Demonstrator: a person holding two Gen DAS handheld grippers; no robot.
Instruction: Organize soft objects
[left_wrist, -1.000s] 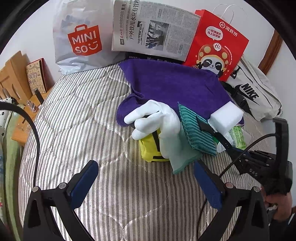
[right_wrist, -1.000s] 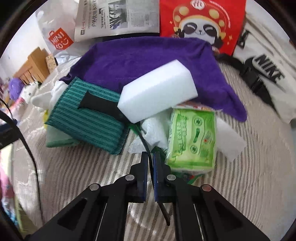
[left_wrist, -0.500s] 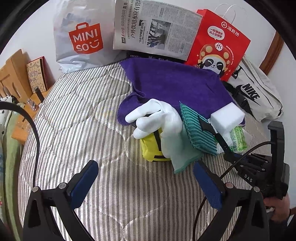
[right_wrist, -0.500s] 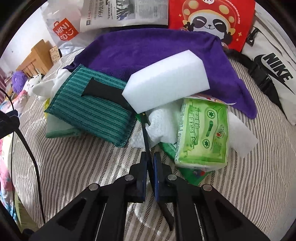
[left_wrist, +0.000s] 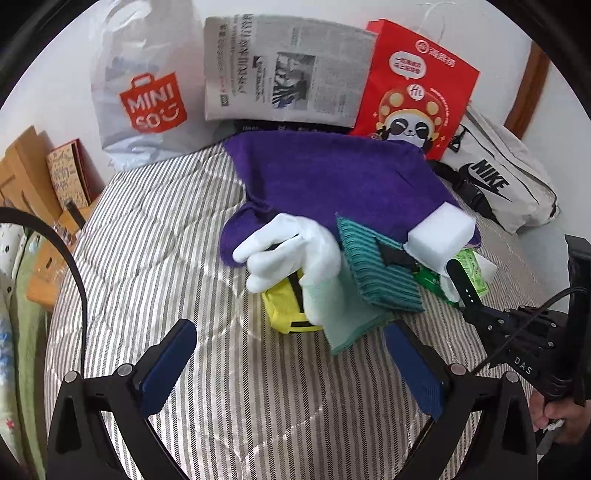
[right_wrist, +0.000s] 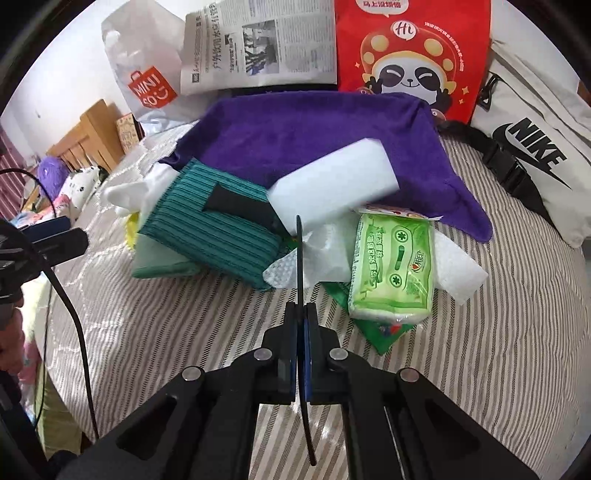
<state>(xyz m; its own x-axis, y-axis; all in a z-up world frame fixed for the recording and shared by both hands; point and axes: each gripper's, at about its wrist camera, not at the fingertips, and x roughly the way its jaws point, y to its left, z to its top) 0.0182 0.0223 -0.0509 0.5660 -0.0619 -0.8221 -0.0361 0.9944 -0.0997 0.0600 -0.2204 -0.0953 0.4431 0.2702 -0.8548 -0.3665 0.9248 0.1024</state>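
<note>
Left wrist view, striped quilted bedspread (left_wrist: 155, 258), white wall (left_wrist: 55, 55), wooden headboard (left_wrist: 22, 166)

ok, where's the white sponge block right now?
The white sponge block lies mid-pile in the right wrist view, on the purple towel, with the teal striped cloth to its left and the green tissue pack below-right.

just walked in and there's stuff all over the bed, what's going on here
A person holds a two-finger gripper in each hand over a pile of soft things on a striped bed. The right gripper is shut on a thin black strap that runs toward the pile. The left gripper hangs open and empty in front of a white glove. A white sponge, teal cloth, tissue pack and purple towel lie heaped together, unsorted.
</note>
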